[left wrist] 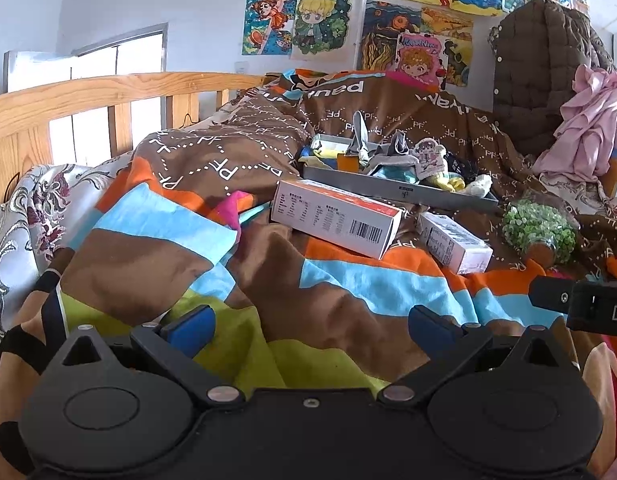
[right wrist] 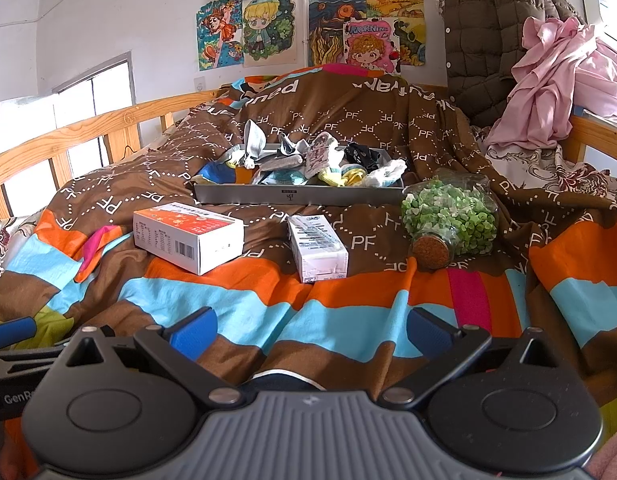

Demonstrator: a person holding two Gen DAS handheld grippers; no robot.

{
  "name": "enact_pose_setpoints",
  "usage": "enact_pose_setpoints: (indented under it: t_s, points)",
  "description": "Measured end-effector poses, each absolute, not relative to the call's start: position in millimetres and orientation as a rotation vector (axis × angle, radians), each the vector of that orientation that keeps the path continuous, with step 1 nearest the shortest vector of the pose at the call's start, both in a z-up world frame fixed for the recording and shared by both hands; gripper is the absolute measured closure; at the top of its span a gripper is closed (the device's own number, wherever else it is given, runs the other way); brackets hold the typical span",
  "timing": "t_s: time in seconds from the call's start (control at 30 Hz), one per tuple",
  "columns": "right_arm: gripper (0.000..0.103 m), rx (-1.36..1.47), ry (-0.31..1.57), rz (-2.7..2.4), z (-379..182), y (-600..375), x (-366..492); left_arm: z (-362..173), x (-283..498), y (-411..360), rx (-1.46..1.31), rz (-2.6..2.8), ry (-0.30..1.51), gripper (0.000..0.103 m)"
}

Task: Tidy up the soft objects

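Note:
A grey tray (right wrist: 300,194) lies on the bed's striped quilt (right wrist: 236,304) and holds several socks (right wrist: 324,164) in a loose heap: grey, white, yellow, black and blue ones. In the left wrist view the same tray (left wrist: 388,188) and socks (left wrist: 392,156) sit far ahead and right. My left gripper (left wrist: 310,330) hovers low over the quilt, open, with nothing between its blue pads (left wrist: 192,330). My right gripper (right wrist: 310,332) is open too, empty, well short of the tray. The right gripper's black body pokes into the left wrist view's right edge.
In front of the tray lie an orange-and-white box (right wrist: 188,236), a small white carton (right wrist: 318,252) and a cork-stoppered jar of green pieces (right wrist: 452,220). A wooden bed rail (right wrist: 68,136) runs along the left. A brown jacket (right wrist: 492,40) and pink cloth (right wrist: 548,80) pile up at right.

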State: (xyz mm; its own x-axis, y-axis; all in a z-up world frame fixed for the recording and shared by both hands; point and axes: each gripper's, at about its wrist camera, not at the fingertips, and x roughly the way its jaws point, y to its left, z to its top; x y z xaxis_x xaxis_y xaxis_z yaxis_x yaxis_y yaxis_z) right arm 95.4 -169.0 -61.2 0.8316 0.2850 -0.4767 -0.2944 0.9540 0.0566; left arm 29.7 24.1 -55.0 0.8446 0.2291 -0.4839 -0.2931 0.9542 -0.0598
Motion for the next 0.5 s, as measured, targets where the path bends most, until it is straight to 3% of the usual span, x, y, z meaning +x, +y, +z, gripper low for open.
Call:
enact_pose_setpoints:
  t_s: [0.5]
  points:
    - [0.0, -0.02, 0.503, 0.308, -61.0, -169.0, 95.4, -55.1, 30.6, 26.2, -0.142, 0.291, 0.506, 0.001]
